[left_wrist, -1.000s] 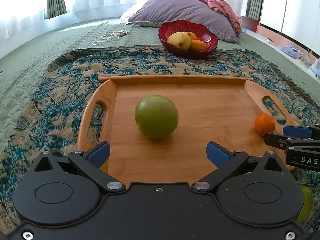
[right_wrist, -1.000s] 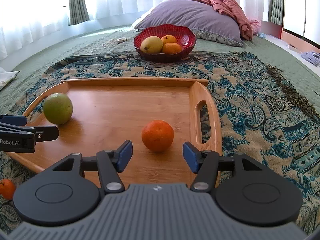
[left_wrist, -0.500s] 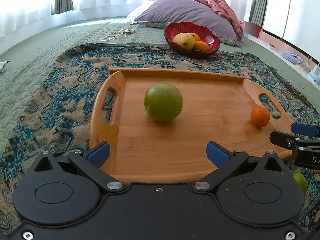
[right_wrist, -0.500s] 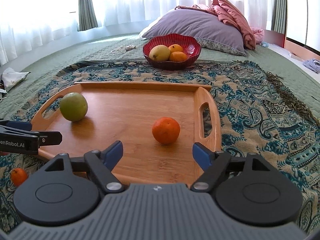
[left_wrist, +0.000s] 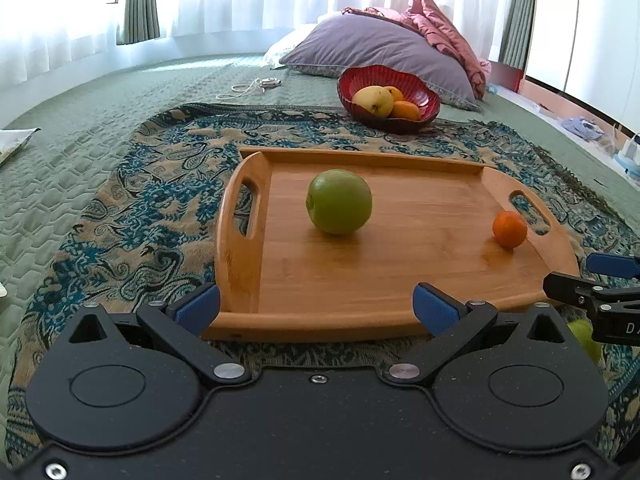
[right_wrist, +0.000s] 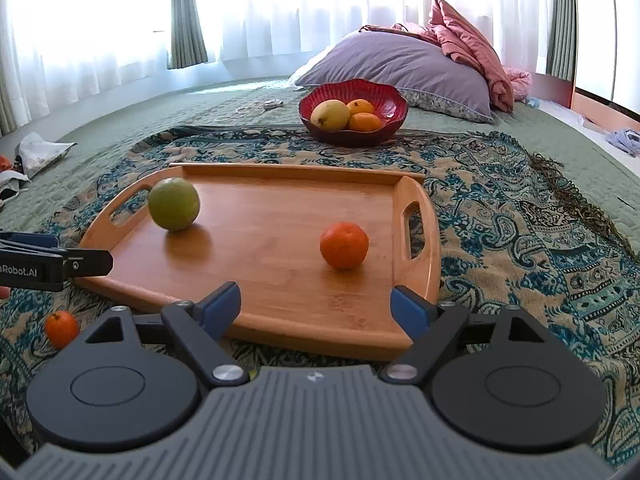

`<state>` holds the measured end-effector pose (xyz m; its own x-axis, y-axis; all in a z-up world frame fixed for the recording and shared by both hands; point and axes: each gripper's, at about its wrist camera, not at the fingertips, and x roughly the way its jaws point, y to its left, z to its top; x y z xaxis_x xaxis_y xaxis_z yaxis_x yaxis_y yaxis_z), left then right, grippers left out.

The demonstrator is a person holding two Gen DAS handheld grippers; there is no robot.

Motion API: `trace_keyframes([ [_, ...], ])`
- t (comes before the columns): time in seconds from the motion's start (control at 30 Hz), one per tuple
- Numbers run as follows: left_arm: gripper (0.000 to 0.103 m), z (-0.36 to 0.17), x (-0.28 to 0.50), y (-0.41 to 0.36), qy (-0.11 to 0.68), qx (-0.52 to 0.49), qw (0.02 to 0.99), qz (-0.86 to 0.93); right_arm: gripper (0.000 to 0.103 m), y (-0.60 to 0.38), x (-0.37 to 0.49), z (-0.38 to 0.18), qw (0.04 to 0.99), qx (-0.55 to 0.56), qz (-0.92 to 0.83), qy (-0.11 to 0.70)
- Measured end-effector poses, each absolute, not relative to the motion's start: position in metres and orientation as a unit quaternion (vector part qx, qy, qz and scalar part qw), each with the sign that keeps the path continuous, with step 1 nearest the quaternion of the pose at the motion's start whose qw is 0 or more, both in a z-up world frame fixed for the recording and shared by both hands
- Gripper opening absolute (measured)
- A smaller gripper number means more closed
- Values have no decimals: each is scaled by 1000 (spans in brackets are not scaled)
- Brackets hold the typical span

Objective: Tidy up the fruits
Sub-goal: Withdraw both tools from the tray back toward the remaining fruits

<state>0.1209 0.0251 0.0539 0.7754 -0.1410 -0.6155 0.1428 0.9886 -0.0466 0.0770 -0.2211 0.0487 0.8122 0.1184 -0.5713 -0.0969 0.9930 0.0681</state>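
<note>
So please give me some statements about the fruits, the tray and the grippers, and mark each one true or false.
1. The green fruit lies on the wooden tray. True.
2. The right gripper is shut on the orange. False: it is open, jaws just widened, nothing between them.
3. The red bowl is empty. False: it holds yellow and orange fruits.
4. A small orange fruit lies on the patterned blanket, off the tray. True.
5. The left gripper is open and holds nothing. True.

Both views sit low behind their own gripper, angled downward across the bed toward the pillows. The left looks over the wooden tray [left_wrist: 360, 280] from its left near corner, the right from its right; both share the tray and red bowl [right_wrist: 352, 112]
</note>
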Motion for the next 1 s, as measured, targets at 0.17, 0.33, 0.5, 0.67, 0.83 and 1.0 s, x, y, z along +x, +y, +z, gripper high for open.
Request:
trace_keyframes([
  [0.17,103,54,106,25,321,10,944,-75,93,-219,65,48,953,20,61,297],
  [0.33,103,55,91,25,312,12,947,-80,93,-216,52,47,954,15,65,294],
  [0.5,103,54,75,28,305,11,949,-80,96,-214,37,47,956,3,66,285],
  [0.67,103,50,59,31,297,5,951,-82,96,-213,24,45,959,-1,62,277],
  [0.83,103,46,45,33,291,6,953,-86,96,-214,14,40,959,7,66,277],
  [1.0,103,39,37,35,288,13,954,-82,96,-213,8,34,958,0,62,280],
])
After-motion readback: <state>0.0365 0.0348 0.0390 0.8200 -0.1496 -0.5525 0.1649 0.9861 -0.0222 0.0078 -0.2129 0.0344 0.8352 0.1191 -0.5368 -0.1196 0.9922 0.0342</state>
